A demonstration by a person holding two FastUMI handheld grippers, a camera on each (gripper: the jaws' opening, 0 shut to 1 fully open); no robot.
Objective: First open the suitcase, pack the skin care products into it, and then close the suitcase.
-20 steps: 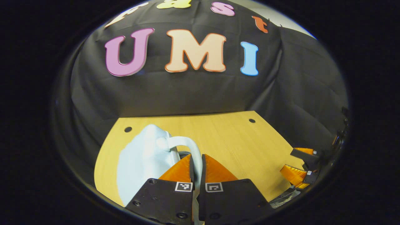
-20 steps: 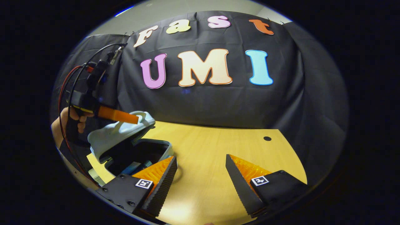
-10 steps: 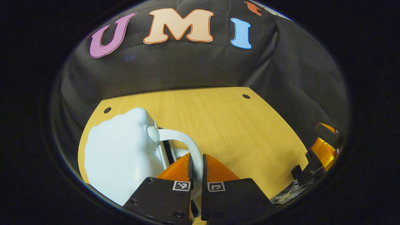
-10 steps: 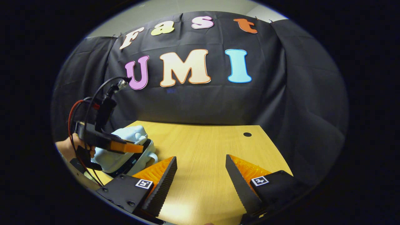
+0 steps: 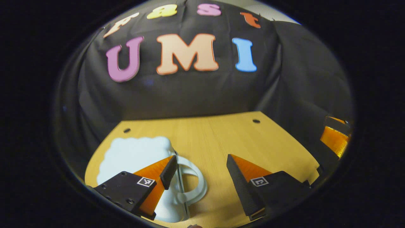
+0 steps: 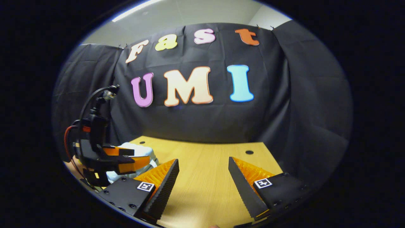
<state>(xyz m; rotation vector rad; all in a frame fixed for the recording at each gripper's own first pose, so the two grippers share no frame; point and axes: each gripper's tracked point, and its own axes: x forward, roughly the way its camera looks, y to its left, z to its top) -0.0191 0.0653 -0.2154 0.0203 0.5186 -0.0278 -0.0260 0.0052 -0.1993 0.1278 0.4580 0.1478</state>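
A pale blue suitcase (image 5: 136, 155) lies closed on the wooden table (image 5: 221, 136), its looped handle (image 5: 194, 186) flat against the tabletop. My left gripper (image 5: 200, 164) stands open just above it, one finger over the lid's edge and the handle lying loose between the two fingers. Whatever is inside the case is hidden by the lid. In the right gripper view the suitcase (image 6: 134, 146) sits at the far left behind the left gripper (image 6: 141, 155). My right gripper (image 6: 204, 164) hangs open over bare table (image 6: 202, 186), holding nothing.
Black cloth walls close in the table's back and sides. Small round holes (image 5: 256, 121) mark the tabletop's far corners. The right gripper (image 5: 332, 139) shows at the right rim of the left gripper view. Cables (image 6: 95, 101) rise from the left gripper's body.
The lid came down from half-open to closed. My left gripper, which was shut on the handle, has let go, opened and drawn back. The right gripper stayed open.
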